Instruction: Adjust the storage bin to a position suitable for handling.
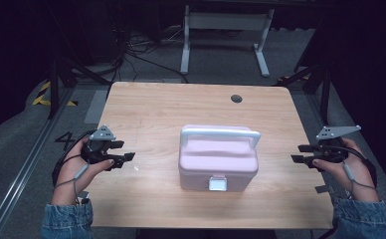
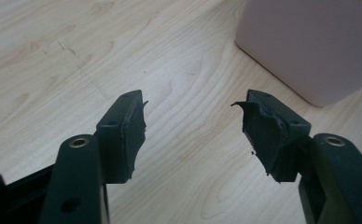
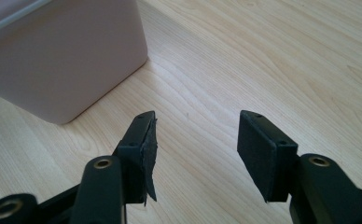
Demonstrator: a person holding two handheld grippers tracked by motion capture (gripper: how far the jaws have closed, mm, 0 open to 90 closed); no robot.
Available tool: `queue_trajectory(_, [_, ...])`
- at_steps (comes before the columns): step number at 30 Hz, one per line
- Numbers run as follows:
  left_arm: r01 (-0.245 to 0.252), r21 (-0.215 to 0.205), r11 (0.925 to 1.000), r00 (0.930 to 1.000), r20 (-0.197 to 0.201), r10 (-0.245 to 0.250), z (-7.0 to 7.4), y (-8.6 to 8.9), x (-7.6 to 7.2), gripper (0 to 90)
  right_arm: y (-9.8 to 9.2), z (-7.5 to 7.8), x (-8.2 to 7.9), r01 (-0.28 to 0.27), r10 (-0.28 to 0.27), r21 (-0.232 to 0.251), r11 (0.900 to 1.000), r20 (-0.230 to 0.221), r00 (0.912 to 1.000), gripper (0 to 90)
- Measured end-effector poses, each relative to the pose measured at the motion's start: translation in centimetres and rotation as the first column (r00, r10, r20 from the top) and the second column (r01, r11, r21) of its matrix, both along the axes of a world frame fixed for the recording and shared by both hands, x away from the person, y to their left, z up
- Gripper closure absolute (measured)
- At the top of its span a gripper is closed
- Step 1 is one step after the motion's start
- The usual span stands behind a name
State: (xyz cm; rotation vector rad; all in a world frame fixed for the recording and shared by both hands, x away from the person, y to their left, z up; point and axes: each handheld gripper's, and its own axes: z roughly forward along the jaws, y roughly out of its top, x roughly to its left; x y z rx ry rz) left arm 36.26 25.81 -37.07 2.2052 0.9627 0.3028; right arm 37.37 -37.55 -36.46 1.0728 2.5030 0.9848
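A pink plastic box (image 1: 218, 157) with a white carry handle (image 1: 220, 133) and a white front latch (image 1: 217, 184) stands shut in the middle of the wooden table (image 1: 151, 107). My left gripper (image 1: 129, 157) hovers open to the left of the box, jaws pointing at it, nothing between them. My right gripper (image 1: 295, 153) is open to the right of the box, pointing at it too. A corner of the box (image 2: 309, 46) lies ahead to the right in the left gripper view, past the left gripper (image 2: 191, 105). The box (image 3: 62, 56) sits ahead to the left of the right gripper (image 3: 198, 116).
A round cable hole (image 1: 236, 98) sits near the table's far edge. Beyond the table stand a white desk frame (image 1: 226, 30) and cables on the dark floor. Bare wood lies between each gripper and the box.
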Motion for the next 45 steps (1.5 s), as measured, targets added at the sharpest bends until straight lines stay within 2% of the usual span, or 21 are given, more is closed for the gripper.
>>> queue_trajectory(2, [0.009,0.010,0.9999,0.9998,0.019,-0.009,0.2,-0.2,0.0,39.6,0.1,0.0,0.0,-0.005,0.005,0.003,1.000,0.003,1.0000,48.3])
queue_trajectory(5, [0.010,0.016,0.9998,0.9995,0.029,-0.011,0.4,-0.3,0.0,38.5,0.1,0.1,0.0,-0.004,0.004,0.004,1.000,0.004,1.0000,48.2])
queue_trajectory(6, [0.004,0.015,0.9999,0.9998,0.020,-0.005,0.6,-0.4,0.0,38.3,0.1,0.1,0.0,-0.004,0.004,0.004,1.000,0.005,1.0000,48.2])
queue_trajectory(8, [0.006,0.002,1.0000,0.9998,0.019,-0.006,0.6,-0.7,0.0,38.5,0.1,0.1,-0.1,-0.004,0.004,0.007,1.000,0.007,1.0000,48.1])
queue_trajectory(9, [0.013,0.006,0.9999,0.9993,0.034,-0.014,0.7,-0.8,0.1,38.5,0.1,0.1,-0.1,-0.003,0.003,0.009,1.000,0.008,1.0000,48.0])
queue_trajectory(11, [0.018,-0.011,0.9998,0.9996,0.023,-0.018,0.9,-1.1,0.0,38.7,0.1,0.1,-0.1,-0.001,0.001,0.012,1.000,0.008,1.0000,48.0])
queue_trajectory(14, [0.031,-0.023,0.9992,0.9985,0.046,-0.030,1.3,-1.8,0.0,38.6,0.1,0.1,-0.2,0.005,-0.005,0.014,1.000,0.011,0.9999,47.9])
queue_trajectory(20, [0.066,-0.052,0.9964,0.9960,0.064,-0.063,2.0,-3.1,0.0,38.3,0.1,-0.2,-0.3,0.008,-0.008,0.016,1.000,0.011,0.9999,47.6])
queue_trajectory(21, [0.091,-0.069,0.9935,0.9934,0.077,-0.085,2.2,-3.7,0.1,38.3,0.1,-0.2,-0.5,0.014,-0.014,0.023,1.000,0.010,0.9998,47.7])
queue_trajectory(23, [0.097,-0.072,0.9927,0.9927,0.079,-0.091,2.3,-4.0,0.1,38.3,0.0,-0.2,-0.5,0.014,-0.014,0.020,1.000,0.014,0.9998,47.7])
queue_trajectory(27, [0.140,-0.092,0.9858,0.9874,0.087,-0.133,2.6,-5.4,0.3,37.7,0.1,-0.4,-0.8,0.024,-0.025,0.021,0.999,0.017,0.9996,47.4])
queue_trajectory(31, [0.188,-0.102,0.9768,0.9785,0.105,-0.178,2.9,-6.9,0.4,37.5,0.3,-0.7,-1.0,0.014,-0.015,0.018,1.000,0.011,0.9998,46.9])
queue_trajectory(34, [0.208,-0.122,0.9704,0.9732,0.124,-0.193,3.2,-7.9,0.4,37.4,0.3,-0.8,-1.1,0.015,-0.016,0.017,1.000,0.008,0.9998,46.8])
queue_trajectory(36, [0.221,-0.138,0.9655,0.9715,0.119,-0.205,3.3,-8.4,0.4,37.4,0.3,-0.9,-1.2,0.019,-0.019,0.020,1.000,0.005,0.9998,46.8])
queue_trajectory(38, [0.226,-0.153,0.9621,0.9698,0.129,-0.207,3.3,-8.9,0.5,37.4,0.3,-0.9,-1.3,0.021,-0.021,0.018,1.000,0.007,0.9998,46.8])
queue_trajectory(42, [0.228,-0.167,0.9593,0.9694,0.131,-0.207,3.2,-9.8,0.8,37.4,0.3,-1.0,-1.5,0.022,-0.022,0.016,1.000,0.006,0.9997,46.8])
queue_trajectory(45, [0.241,-0.184,0.9529,0.9664,0.135,-0.219,3.2,-10.5,1.0,37.4,0.4,-1.1,-1.6,0.022,-0.022,0.018,1.000,0.003,0.9998,46.6])
